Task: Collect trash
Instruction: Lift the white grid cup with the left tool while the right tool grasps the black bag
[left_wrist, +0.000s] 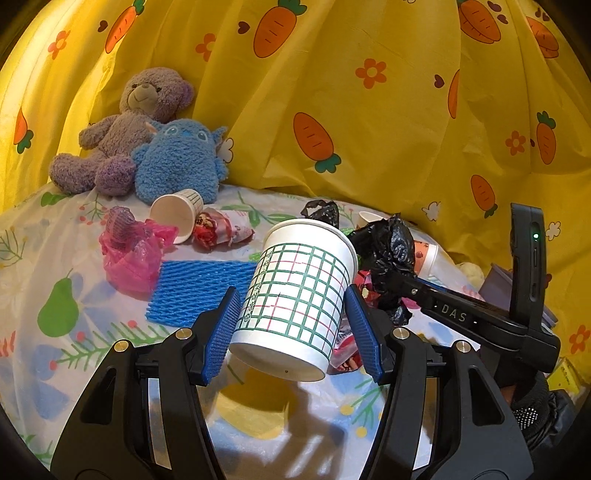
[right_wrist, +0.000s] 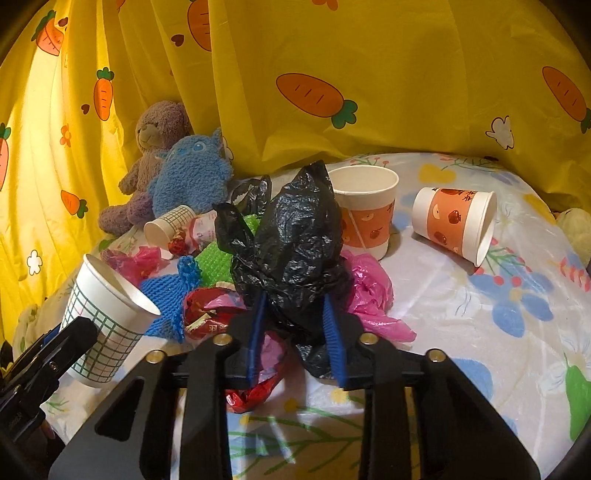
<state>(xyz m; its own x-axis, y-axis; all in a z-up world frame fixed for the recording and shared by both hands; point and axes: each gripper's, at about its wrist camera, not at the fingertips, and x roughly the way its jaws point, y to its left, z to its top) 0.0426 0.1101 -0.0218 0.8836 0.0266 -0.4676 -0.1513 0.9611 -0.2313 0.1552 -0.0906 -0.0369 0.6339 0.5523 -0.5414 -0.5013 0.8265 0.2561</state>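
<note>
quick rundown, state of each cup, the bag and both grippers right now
left gripper: shut on the green-grid cup
green-grid cup: held tilted, off the table
right gripper: shut on the black bag
black bag: crumpled, pinched between the pads
small grid cup: on its side by the plush toys
upright orange cup: standing, looks empty
tipped orange cup: lying on its side
</note>
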